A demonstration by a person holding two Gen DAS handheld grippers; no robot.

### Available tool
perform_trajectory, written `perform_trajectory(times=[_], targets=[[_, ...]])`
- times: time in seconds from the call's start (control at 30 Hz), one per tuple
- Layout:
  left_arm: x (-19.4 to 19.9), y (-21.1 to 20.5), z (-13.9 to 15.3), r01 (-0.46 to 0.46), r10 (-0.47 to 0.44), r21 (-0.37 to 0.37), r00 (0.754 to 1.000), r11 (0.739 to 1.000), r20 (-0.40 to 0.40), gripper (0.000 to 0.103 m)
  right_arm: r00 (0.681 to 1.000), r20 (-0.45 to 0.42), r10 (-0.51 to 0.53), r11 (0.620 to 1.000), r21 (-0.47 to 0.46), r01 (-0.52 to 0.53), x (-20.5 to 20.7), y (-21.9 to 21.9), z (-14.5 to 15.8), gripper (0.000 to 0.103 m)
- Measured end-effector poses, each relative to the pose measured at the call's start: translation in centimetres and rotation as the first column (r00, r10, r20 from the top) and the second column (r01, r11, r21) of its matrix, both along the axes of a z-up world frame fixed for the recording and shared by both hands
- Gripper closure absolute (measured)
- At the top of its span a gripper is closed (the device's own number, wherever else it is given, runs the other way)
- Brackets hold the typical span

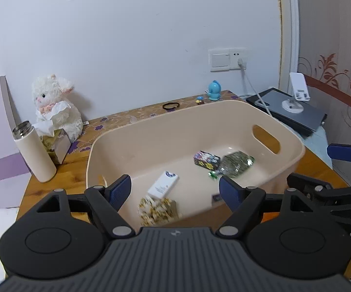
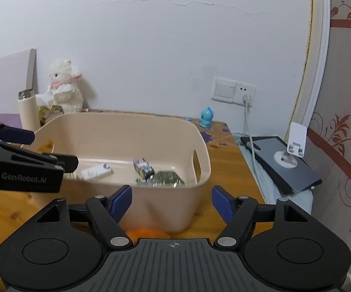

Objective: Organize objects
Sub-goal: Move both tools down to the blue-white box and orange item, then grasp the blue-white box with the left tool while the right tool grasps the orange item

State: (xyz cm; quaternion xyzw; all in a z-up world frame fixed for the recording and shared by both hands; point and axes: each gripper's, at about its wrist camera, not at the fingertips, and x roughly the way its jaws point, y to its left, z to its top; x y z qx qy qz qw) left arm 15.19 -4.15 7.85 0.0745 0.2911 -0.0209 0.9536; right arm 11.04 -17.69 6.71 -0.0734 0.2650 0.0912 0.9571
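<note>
A beige plastic bin (image 1: 151, 126) (image 2: 131, 126) stands on the wooden table. Inside lie a white box (image 1: 163, 185) (image 2: 95, 171), a small colourful box (image 1: 206, 159) (image 2: 143, 168), a green foil packet (image 1: 236, 164) (image 2: 168, 178) and a yellow-patterned packet (image 1: 157, 210). My left gripper (image 1: 175, 191) is open and empty above the bin's near side. My right gripper (image 2: 171, 200) is open and empty in front of the bin's near wall. An orange thing (image 2: 143, 232) shows low between its fingers, blurred.
A cream flask (image 1: 33, 152) (image 2: 27, 114), tissue box (image 1: 56, 143) and white plush lamb (image 1: 56, 104) (image 2: 64, 86) stand at the left. A blue toy (image 1: 214, 91) (image 2: 206, 118), hair tie (image 1: 170, 105), wall socket with cable (image 1: 242, 63) and tablet with phone stand (image 1: 294, 104) (image 2: 287, 160) lie behind and right.
</note>
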Motion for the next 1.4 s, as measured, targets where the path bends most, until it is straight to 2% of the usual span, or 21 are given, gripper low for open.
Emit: perform_trajectory(times=[0.37, 0.5, 0.63, 0.7, 0.77, 0.87, 1.0, 1.13, 1.27, 1.4], targets=[[-4.1, -1.3, -3.5, -0.02, 0.018, -0.025, 0.996, 0.999, -0.085, 0.022, 0.996, -0.087, 0.021, 0.999, -0.041, -0.025, -2.7, -1.2, -3.5, 0.019], [-4.1, -1.7, -5.7, -0.023, 0.017, -0.031, 0.987, 0.999, -0.158, 0.022, 0.993, -0.113, 0.019, 0.998, -0.055, -0.026, -3.0, -1.4, -4.6, 0.016], [-2.9, -2.1, -8.5, -0.023, 0.013, -0.036, 0.966, 0.999, -0.258, 0.022, 0.99, -0.142, 0.022, 0.997, -0.064, -0.031, -2.9, -1.4, -5.4, 0.014], [-2.4, -2.1, -9.5, -0.029, 0.015, -0.046, 0.959, 0.999, -0.283, 0.022, 0.989, -0.149, 0.018, 0.997, -0.076, -0.03, -2.7, -1.3, -5.8, 0.014], [-2.0, -1.7, -9.9, -0.038, 0.015, -0.075, 0.958, 0.996, -0.286, 0.017, 0.988, -0.155, 0.014, 0.997, -0.075, -0.026, -2.5, -1.3, -6.1, 0.013], [-1.4, -1.3, -10.2, -0.05, 0.019, -0.099, 0.955, 0.994, -0.295, 0.017, 0.985, -0.173, 0.003, 0.999, -0.05, -0.012, -1.7, -1.6, -6.5, 0.012], [-1.0, -0.4, -10.4, -0.05, 0.003, -0.148, 0.954, 0.988, -0.301, 0.017, 0.986, -0.164, -0.018, 0.998, -0.064, 0.008, -1.3, -1.7, -6.8, 0.012], [-0.2, -0.8, -11.0, -0.042, 0.011, -0.095, 0.952, 0.995, -0.307, 0.017, 0.985, -0.171, -0.014, 0.998, -0.067, 0.003, -0.6, -1.5, -7.0, 0.01], [0.3, -0.2, -11.6, -0.066, 0.035, -0.092, 0.95, 0.994, -0.311, 0.019, 0.983, -0.185, -0.002, 0.999, -0.053, -0.008, 0.5, -1.0, -7.9, 0.01], [0.7, 0.7, -11.4, -0.088, 0.056, -0.091, 0.95, 0.992, -0.308, 0.028, 0.981, -0.193, 0.007, 1.0, -0.024, -0.012, 2.0, -0.4, -8.7, 0.01]])
